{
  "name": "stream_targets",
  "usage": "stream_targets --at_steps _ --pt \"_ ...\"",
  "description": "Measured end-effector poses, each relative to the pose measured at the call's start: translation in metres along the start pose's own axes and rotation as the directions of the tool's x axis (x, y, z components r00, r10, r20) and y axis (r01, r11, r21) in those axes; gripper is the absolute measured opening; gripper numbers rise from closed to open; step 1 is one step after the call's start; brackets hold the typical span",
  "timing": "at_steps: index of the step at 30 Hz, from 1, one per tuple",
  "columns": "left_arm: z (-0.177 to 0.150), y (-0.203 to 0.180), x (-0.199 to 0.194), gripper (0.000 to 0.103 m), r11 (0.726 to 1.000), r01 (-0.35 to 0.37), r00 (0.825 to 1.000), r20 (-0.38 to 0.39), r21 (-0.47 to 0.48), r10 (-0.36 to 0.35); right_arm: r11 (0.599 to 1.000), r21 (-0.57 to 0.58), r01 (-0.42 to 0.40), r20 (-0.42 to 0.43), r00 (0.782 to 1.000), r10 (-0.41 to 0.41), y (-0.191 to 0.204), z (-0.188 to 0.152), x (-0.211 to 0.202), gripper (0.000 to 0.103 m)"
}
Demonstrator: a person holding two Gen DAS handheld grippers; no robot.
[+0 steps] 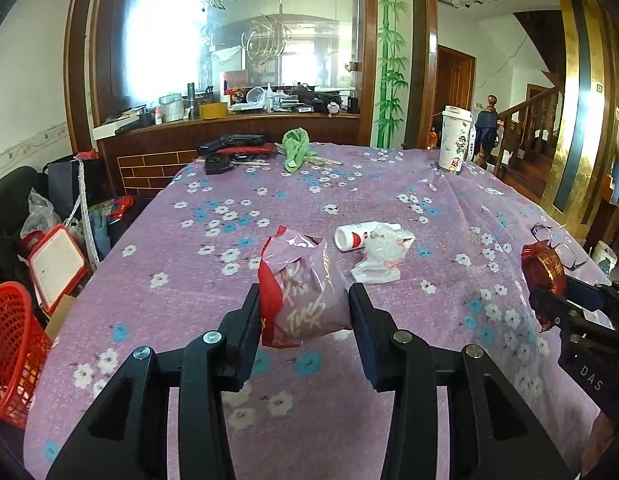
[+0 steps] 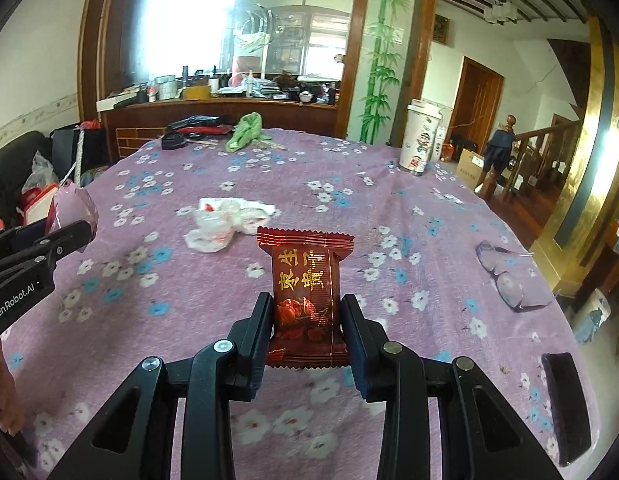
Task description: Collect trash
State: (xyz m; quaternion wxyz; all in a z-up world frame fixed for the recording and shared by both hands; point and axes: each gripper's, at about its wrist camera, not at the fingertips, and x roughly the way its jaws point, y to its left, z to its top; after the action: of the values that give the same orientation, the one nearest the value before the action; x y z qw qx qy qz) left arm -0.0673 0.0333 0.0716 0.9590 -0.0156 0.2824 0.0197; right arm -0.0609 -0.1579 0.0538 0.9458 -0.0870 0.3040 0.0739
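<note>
My left gripper (image 1: 305, 300) is shut on a pink and red snack bag (image 1: 299, 288), held just above the purple flowered tablecloth (image 1: 189, 280). My right gripper (image 2: 305, 312) is shut on a dark red snack packet (image 2: 305, 288) with gold characters. In the left wrist view that packet (image 1: 543, 274) and the right gripper (image 1: 549, 304) show at the right edge. In the right wrist view the left gripper (image 2: 75, 236) and its pink bag (image 2: 73, 206) sit at the left edge. Crumpled clear plastic wrap (image 1: 383, 250) and a small white bottle (image 1: 353, 237) lie on the cloth ahead; the wrap (image 2: 221, 222) also shows in the right wrist view.
A red mesh basket (image 1: 11, 356) stands off the table's left side. A tall white cup (image 1: 453, 138) and a green cloth (image 1: 295, 148) sit at the far end with dark items. Eyeglasses (image 2: 505, 276) and a dark flat object (image 2: 565, 404) lie at the right.
</note>
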Motion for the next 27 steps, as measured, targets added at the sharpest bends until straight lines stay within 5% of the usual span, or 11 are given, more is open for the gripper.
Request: stream_targets --at_steps 27 --pt "-0.031 0.075 -0.04 0.041 0.994 -0.053 0.998 0.018 -0.097 0.055 0.985 -0.173 -0.01 0.024 1.0 0.014 0.084 -0.002 -0.027 0.037"
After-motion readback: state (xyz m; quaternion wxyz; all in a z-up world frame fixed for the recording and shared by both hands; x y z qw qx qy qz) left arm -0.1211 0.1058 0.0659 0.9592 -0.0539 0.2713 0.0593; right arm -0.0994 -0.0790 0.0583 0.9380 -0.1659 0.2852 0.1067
